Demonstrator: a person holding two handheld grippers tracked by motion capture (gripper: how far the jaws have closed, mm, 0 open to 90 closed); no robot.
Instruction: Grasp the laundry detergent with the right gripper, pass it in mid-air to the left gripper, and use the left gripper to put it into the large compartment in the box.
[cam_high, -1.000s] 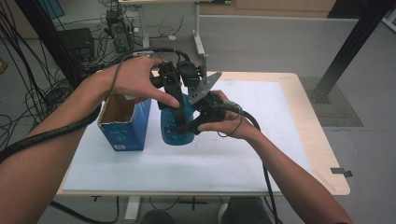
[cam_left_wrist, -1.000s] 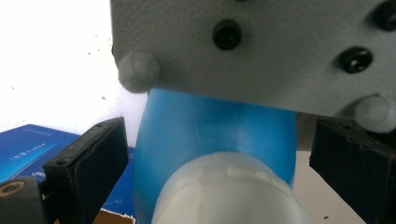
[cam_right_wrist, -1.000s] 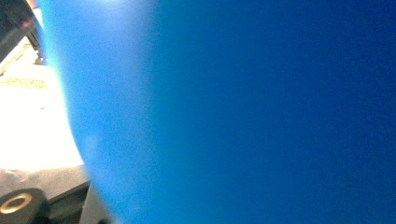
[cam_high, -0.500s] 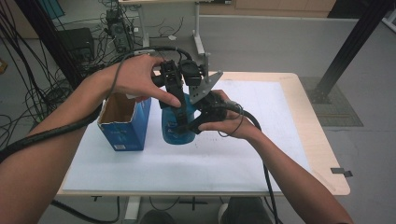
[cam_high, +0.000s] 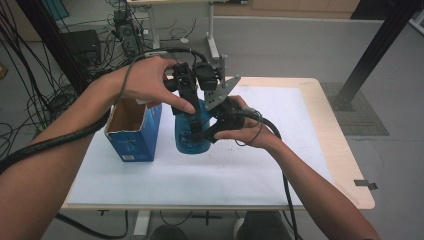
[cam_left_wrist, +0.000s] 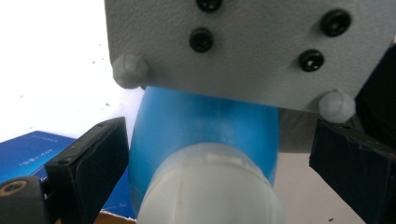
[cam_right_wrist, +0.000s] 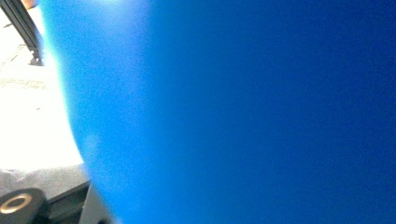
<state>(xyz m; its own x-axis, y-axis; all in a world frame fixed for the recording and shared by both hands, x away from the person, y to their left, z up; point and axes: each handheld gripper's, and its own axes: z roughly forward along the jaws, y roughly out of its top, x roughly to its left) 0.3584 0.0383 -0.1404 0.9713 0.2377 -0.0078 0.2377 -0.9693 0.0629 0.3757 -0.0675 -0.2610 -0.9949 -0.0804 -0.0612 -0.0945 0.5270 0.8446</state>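
The right gripper (cam_high: 202, 134) is pinching its fingers against the body of the blue bottle (cam_high: 192, 131), holding it at mid-height from the right; in the right gripper view the bottle's blue wall (cam_right_wrist: 243, 112) is sitting right up against the camera. The left gripper (cam_high: 189, 102) is hanging over the bottle from above, and in the left gripper view its black fingers (cam_left_wrist: 88, 172) are standing wide on either side of the white cap (cam_left_wrist: 210, 186), apart from it. The bottle is standing upright on the white sheet of the tabletop (cam_high: 280, 165), near its middle. Just beside it on the left, an open blue carton (cam_high: 134, 131) is standing upright, its flaps up.
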